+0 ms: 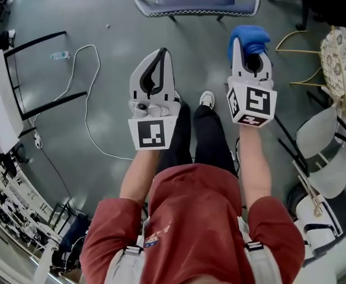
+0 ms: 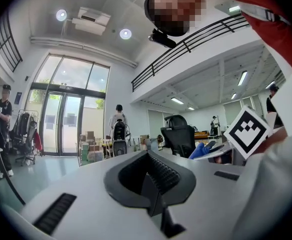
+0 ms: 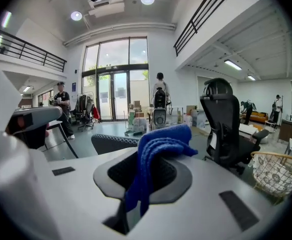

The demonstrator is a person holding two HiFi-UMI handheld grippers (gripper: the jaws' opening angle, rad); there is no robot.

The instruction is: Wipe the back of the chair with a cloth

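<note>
A blue-grey padded chair (image 1: 196, 0) with white zigzag trim stands on the grey floor ahead of my feet. Its trimmed edge (image 3: 111, 143) shows low in the right gripper view, beyond the jaws. My right gripper (image 1: 250, 47) is shut on a folded blue cloth (image 1: 249, 36), which bulges out past the fingertips. That cloth (image 3: 158, 144) hangs down between the jaws of the right gripper (image 3: 148, 176). My left gripper (image 1: 159, 57) is held beside it at about the same height, shut with nothing in it; the left gripper (image 2: 151, 181) has its ribbed pads pressed together. Both grippers are short of the chair and apart from it.
A white cable (image 1: 85, 99) and a small plastic bottle (image 1: 59, 55) lie on the floor at left, near a black-framed table (image 1: 39, 70). White chairs (image 1: 324, 147) and a wire-legged woven seat (image 1: 336, 52) crowd the right. A black office chair (image 3: 226, 129) stands ahead on the right. People stand far off.
</note>
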